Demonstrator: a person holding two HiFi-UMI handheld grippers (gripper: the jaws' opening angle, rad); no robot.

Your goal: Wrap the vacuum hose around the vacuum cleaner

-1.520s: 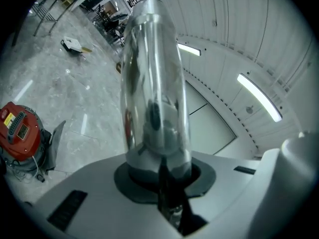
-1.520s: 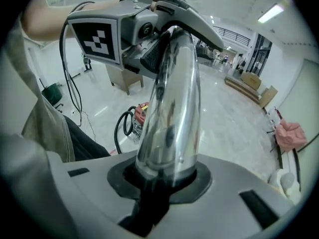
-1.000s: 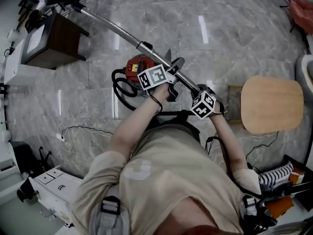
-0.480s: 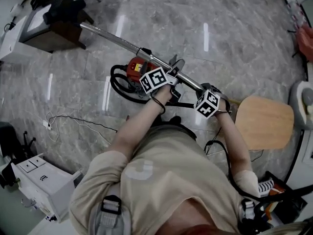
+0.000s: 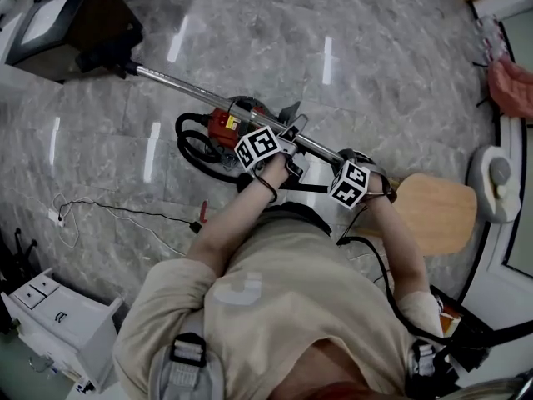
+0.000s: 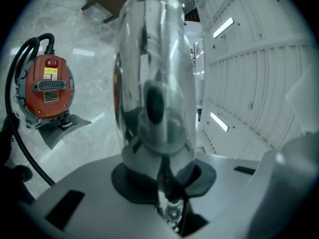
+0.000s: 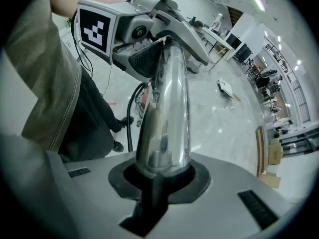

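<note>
**Three cameras, and the same tube in all of them**

The head cam sits up top and looks steeply down past the person [image 5: 275, 307], so it gets the floor [image 5: 250, 32], the vacuum cleaner [image 5: 226, 122] and both grippers from above.

The cam on the left gripper [image 5: 291, 133] is jammed right up against the metal tube [image 6: 154, 73] and stares along it. The vacuum cleaner [image 6: 48, 86] sits off to the left, the same one the head cam sees.

The cam on the right gripper [image 5: 343, 161] is just as tight on the tube [image 7: 167, 113]. It faces along the tube to the left gripper [image 7: 162, 39].
</note>
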